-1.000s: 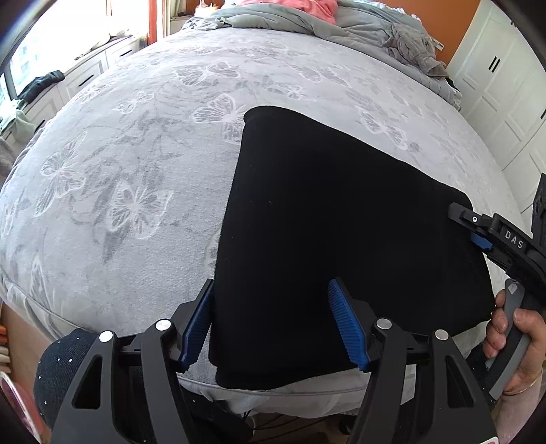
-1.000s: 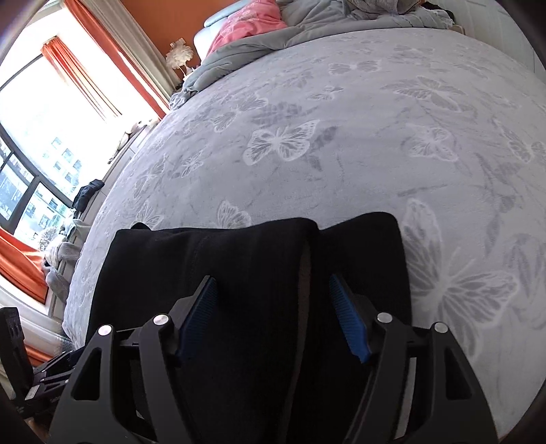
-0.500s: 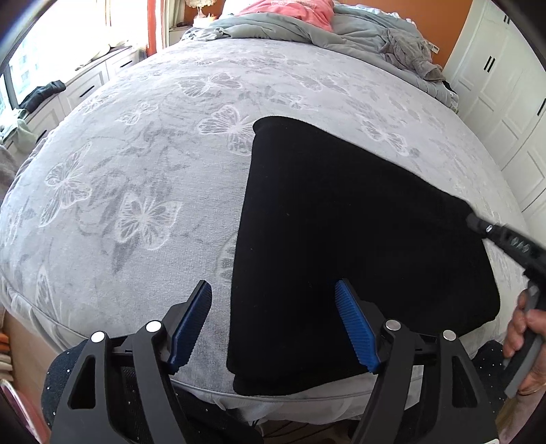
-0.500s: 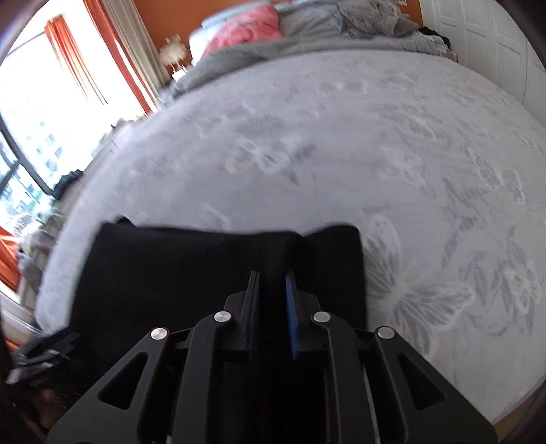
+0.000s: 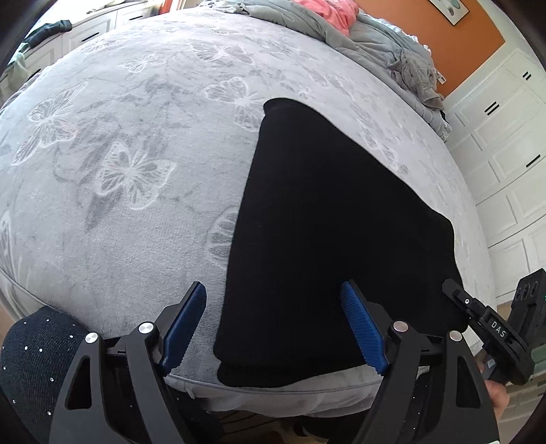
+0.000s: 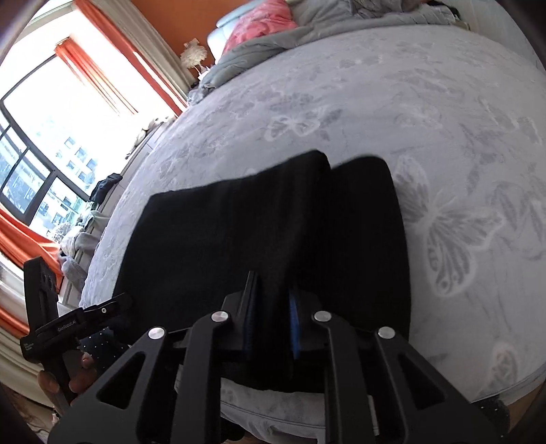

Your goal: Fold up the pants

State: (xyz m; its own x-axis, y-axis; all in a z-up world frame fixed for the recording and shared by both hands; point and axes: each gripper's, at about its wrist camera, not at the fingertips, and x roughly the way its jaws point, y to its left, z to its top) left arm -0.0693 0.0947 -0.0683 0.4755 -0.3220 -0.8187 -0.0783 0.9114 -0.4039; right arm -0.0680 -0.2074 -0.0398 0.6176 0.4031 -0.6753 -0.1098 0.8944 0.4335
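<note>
The black pants (image 5: pixel 327 232) lie folded flat on the grey butterfly-print bed (image 5: pixel 112 143), close to its near edge. My left gripper (image 5: pixel 273 324) is open and empty, its blue pads over the pants' near left corner without touching. My right gripper (image 6: pixel 271 324) is shut on a raised fold of the pants (image 6: pixel 273 239) near their front edge; it also shows at the right of the left wrist view (image 5: pixel 484 324). The left gripper shows at the lower left of the right wrist view (image 6: pixel 82 321).
A rumpled grey duvet (image 5: pixel 368 44) and a pink pillow (image 6: pixel 262 24) lie at the head of the bed. White wardrobe doors (image 5: pixel 505 136) stand to the right. A window with orange curtains (image 6: pixel 112 51) is on the left. The bed's front edge (image 5: pixel 273 392) is just below the grippers.
My right gripper went from open over the pants to shut on a fold of them. My left gripper drew back a little and stayed open.
</note>
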